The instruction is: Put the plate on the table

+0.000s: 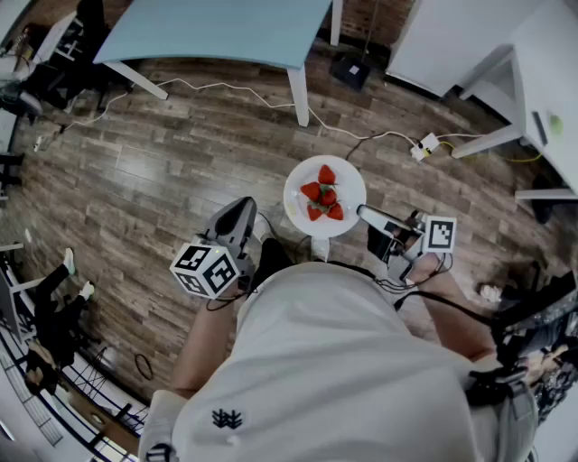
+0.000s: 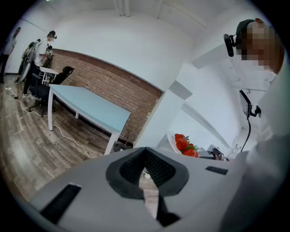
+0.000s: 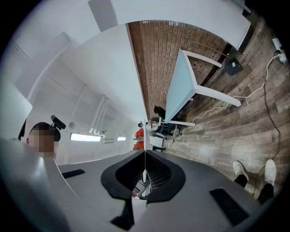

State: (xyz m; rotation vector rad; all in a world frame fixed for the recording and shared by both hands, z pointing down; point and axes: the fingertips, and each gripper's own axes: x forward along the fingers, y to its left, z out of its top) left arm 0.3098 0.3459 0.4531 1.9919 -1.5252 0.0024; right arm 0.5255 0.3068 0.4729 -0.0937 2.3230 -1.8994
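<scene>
1. Spanning the upper left of the head view: pale blue table (image 1: 226,27) on white legs, standing on a wood floor (image 1: 181,153). A white cable (image 1: 235,95) trails past its legs.
2. Left gripper (image 1: 244,206), held low at the person's left, marker cube (image 1: 206,268) behind it. Jaws together with nothing between them, as its own view shows (image 2: 145,156). It is clear of the plate.
3. Plate (image 1: 348,180), white and round, held in the air over the floor, well apart from the table. Strawberries (image 1: 323,200) lie heaped at its middle. In the left gripper view the plate (image 2: 171,141) and the fruit (image 2: 185,145) show to the right of the jaws.
4. Right gripper (image 1: 366,213), jaws clamped on the plate's right rim. In its own view the rim (image 3: 145,154) shows edge-on as a thin white line between the pads (image 3: 156,174).
5. Power strip (image 1: 424,146), white, on the floor right of the plate.
</scene>
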